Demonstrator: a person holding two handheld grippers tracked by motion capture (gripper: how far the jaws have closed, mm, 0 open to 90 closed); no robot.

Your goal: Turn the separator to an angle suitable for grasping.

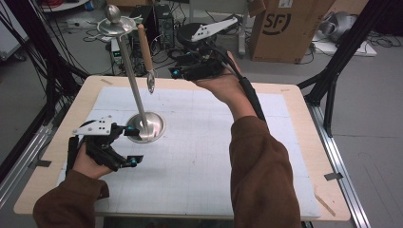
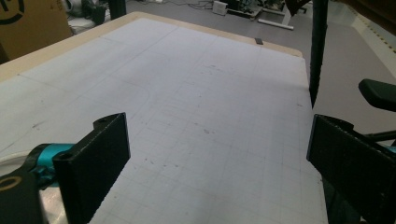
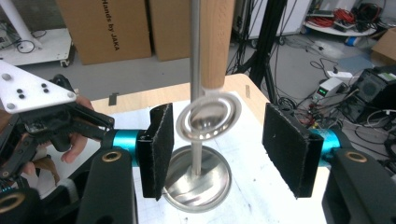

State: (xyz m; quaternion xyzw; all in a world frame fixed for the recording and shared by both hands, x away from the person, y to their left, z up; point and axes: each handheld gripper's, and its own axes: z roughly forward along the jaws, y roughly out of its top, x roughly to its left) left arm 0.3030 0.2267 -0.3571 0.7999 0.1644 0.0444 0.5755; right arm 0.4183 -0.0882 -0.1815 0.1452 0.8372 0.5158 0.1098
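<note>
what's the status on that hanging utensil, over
Right gripper open, level with hanging utensil, not touching. Left gripper open beside stand base. Nothing in the way.

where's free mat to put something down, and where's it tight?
Free: the white mat between the stand's round base and the right sleeve, plus the far right strip by the table's wooden edge. Tight: near left, where the left gripper sits against the base, and around the hanging wooden-handled utensil.

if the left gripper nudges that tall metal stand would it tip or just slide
The metal stand is probably top-heavy: a thin tall pole on a small round base, with the wooden-handled utensil hanging near the top. A high push would likely tip it. A low push at the polished base probably slides it across the table.
</note>
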